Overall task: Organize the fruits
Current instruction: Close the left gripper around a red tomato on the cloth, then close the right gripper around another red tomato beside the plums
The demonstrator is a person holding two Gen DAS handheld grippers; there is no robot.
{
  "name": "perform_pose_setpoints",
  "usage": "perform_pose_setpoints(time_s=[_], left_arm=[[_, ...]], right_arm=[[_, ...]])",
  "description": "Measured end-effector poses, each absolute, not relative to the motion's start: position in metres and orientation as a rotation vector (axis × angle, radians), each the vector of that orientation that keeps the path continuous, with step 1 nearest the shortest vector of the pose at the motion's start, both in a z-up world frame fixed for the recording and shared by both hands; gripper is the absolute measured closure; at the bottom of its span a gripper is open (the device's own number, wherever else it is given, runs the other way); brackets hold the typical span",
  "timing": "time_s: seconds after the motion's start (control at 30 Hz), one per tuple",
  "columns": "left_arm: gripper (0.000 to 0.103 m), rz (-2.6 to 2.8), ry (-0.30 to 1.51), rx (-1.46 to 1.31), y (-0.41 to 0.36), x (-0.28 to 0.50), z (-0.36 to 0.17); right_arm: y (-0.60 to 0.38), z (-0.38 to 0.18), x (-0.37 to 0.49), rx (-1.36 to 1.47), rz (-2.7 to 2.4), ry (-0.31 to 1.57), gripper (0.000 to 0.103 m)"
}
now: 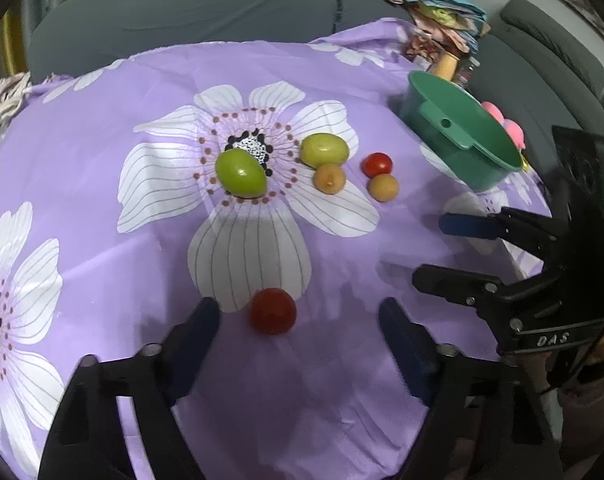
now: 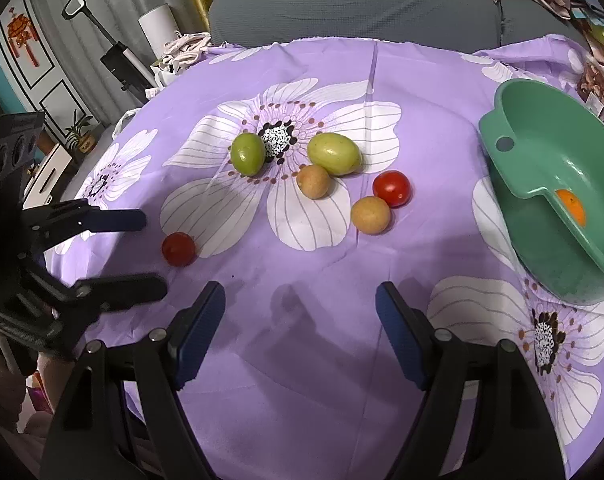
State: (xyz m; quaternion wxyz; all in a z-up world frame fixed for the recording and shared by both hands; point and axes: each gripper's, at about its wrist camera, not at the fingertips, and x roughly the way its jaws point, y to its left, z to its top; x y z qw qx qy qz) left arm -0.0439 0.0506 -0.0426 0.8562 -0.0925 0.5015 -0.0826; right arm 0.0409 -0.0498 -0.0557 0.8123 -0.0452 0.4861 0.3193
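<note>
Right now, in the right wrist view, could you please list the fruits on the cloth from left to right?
Lone red tomato → darker green fruit → tan fruit → paler green fruit → second tan fruit → second red tomato.

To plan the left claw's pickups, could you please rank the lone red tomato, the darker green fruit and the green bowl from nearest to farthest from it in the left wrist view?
1. Lone red tomato, between the open left claw fingers.
2. Darker green fruit, mid-cloth on the flower's centre.
3. Green bowl, far right.
</note>
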Motion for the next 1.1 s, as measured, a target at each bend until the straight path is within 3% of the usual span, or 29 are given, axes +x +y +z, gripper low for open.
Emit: perform_pose_setpoints(time_s=[0.17, 0.43, 0.6, 0.67, 0.9, 1.1], left_arm=[[0.030, -0.172, 1.058, -0.191, 0.051, -0.040, -0.046], [0.055, -0.172, 1.097, -0.155, 0.048, -0.036, -0.056], [0.063, -0.156, 1.107, -0.143, 0.047, -0.034, -0.061], [0.076, -0.152, 1.106, -0.151, 0.049, -0.034, -0.063], [0.076, -0.161, 1.099, -0.172, 0.052, -0.034, -0.066], [0.076, -0.173, 1.092, -0.183, 0.055, -0.032, -0.066]], right_arm=[[-0.051, -0.057, 0.044, -0.091, 0.684, 1.041, 0.025], [-0.050, -0.058, 0.050, -0.071, 0.689, 1.044, 0.025], [-0.049, -0.058, 0.055, -0.072, 0.691, 1.049, 0.025], [-0.049, -0.057, 0.058, -0.068, 0.689, 1.048, 0.025], [-0.047, -0.047, 0.083, -0.032, 0.647, 1.021, 0.027], [-0.039, -0.050, 0.103, -0.009, 0.604, 1.027, 0.041]])
